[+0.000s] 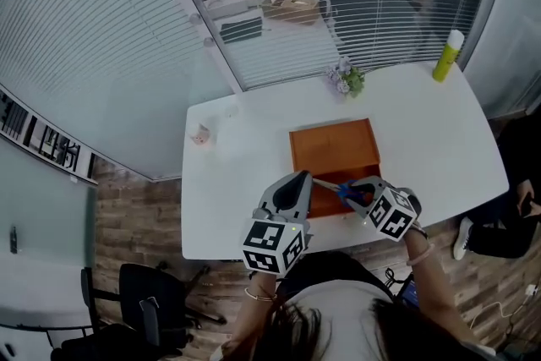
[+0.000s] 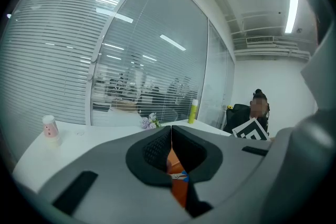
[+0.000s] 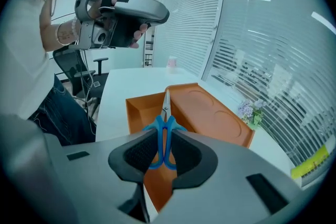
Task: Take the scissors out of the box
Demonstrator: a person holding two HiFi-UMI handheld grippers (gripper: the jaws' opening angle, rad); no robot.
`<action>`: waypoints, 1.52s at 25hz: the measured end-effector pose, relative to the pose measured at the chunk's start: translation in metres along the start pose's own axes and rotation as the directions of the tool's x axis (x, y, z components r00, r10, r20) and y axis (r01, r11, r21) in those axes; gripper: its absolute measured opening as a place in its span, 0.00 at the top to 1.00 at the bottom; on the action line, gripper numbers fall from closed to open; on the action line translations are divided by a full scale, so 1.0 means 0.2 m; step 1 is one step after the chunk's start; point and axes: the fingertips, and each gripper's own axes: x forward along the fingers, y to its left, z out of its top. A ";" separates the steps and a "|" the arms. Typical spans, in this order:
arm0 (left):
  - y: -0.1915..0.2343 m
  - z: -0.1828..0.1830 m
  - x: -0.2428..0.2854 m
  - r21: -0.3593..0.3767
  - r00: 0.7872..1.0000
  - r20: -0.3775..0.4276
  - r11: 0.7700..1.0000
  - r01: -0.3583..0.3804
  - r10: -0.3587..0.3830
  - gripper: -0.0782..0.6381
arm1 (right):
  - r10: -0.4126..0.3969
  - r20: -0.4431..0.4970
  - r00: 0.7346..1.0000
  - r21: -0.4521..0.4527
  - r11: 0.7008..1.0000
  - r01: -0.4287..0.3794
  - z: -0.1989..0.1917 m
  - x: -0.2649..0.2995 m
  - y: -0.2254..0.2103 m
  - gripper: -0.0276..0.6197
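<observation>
Right gripper (image 3: 164, 150) pinches the blue scissors (image 3: 165, 117) by their handles over the orange box (image 3: 210, 113)

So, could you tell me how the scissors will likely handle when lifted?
The scissors look stiff and probably light. Gripped by the blue handles in the right tool, the pointed blades may swing; smooth plastic could slip.

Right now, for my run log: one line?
right gripper: blue-handled metal scissors gripped, over orange rectangular box | left gripper: shut, empty
</observation>
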 end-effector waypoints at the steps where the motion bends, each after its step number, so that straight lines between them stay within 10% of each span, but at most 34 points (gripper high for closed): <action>1: 0.00 0.00 0.00 0.001 1.000 0.002 1.000 0.000 0.000 0.86 | -0.008 0.011 1.000 0.009 1.000 0.008 0.01 -0.01 0.00 0.79; 16: -0.02 0.04 -0.04 0.009 1.000 0.020 1.000 0.003 -0.003 0.86 | -0.131 0.187 0.973 0.190 0.977 0.095 0.14 -0.17 -0.06 0.79; 38: 0.00 0.06 -0.06 0.006 0.999 0.045 1.000 -0.007 0.006 0.86 | -0.307 0.413 0.858 0.372 0.916 0.148 0.32 -0.38 -0.15 0.79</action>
